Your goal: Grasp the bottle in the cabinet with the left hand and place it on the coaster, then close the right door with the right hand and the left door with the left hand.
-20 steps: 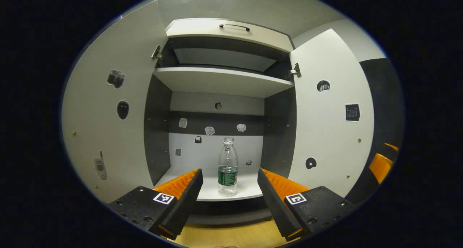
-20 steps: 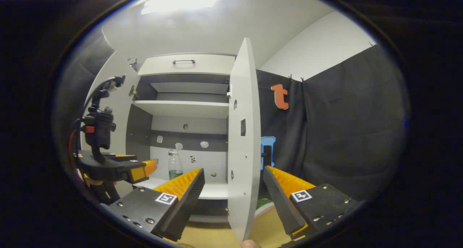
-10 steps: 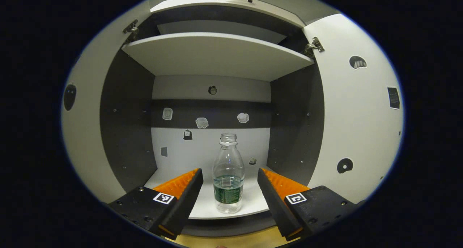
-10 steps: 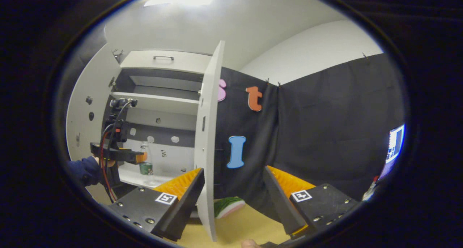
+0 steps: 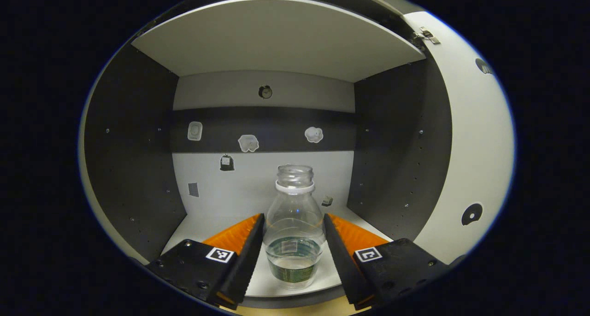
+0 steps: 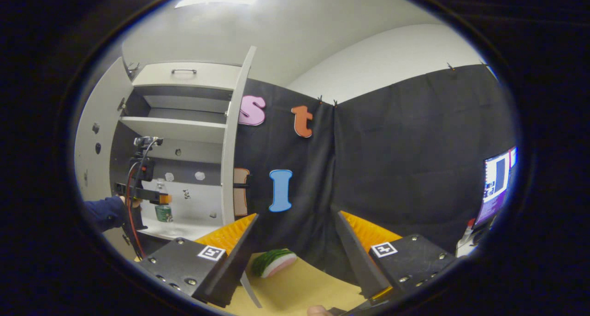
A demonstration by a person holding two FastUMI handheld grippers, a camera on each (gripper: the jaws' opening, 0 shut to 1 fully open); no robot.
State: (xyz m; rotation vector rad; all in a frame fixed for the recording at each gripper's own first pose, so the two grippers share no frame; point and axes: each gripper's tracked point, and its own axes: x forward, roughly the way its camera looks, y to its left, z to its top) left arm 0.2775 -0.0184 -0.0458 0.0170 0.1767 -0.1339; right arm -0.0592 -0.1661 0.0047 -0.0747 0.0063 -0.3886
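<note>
Bottle (image 5: 293, 233) stood on the cabinet (image 5: 129, 145) floor between the left tongs (image 5: 291, 256), spread, not yet gripping. Right tongs (image 6: 295, 247) idle, released. Placing and both doors remained, by my read.

White cabinet (image 6: 184, 76) stands against the booth's left side, drawer with a dark handle (image 6: 183, 70) on top. Black cloth wall (image 6: 392, 159) hangs right of the cabinet, white wall and ceiling above it. Lit monitor (image 6: 497, 182) far right. Yellow-wood tabletop (image 6: 299, 288) below the cloth.
</note>
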